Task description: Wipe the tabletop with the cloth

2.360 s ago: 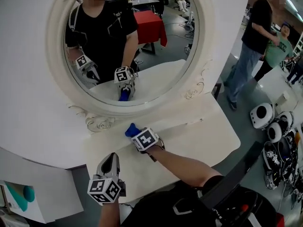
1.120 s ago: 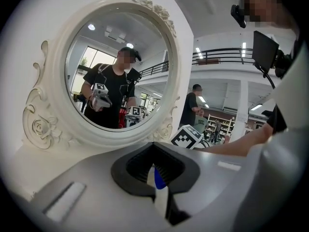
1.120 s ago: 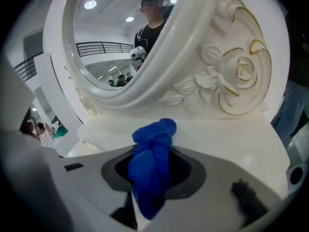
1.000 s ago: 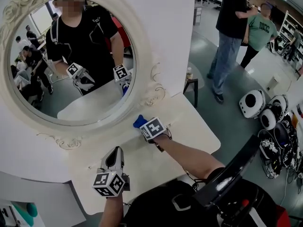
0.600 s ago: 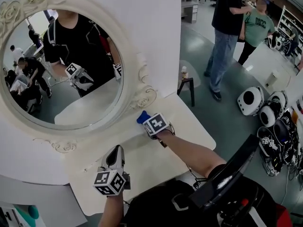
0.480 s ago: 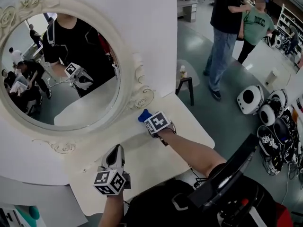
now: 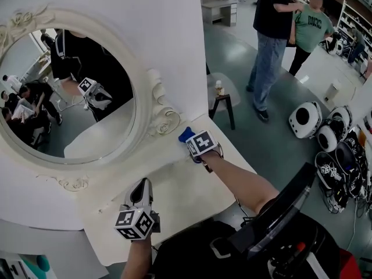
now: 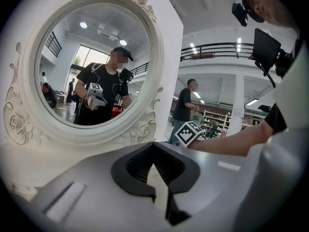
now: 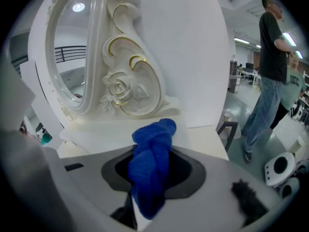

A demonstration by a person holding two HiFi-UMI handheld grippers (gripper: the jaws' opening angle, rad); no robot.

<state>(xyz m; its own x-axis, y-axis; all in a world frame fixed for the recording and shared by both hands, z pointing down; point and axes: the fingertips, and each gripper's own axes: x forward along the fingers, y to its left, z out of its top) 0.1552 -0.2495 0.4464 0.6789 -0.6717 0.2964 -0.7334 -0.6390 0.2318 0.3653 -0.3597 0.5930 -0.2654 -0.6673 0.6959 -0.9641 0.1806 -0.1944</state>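
1. Right gripper view is showing the blue cloth (image 9: 152, 173) bunched and pinched in my right claw (image 9: 145, 202), by the mirror frame (image 9: 120, 91) at the tabletop's (image 7: 174, 185) back.
2. I am holding my left claw (image 8: 157, 180) nearly closed on nothing, over the tabletop's near side.

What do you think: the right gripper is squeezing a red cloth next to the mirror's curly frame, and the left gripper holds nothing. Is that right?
Not quite: the cloth is blue, not red. The right gripper view shows the right gripper shut on it next to the mirror's curly frame. The left gripper does hold nothing.
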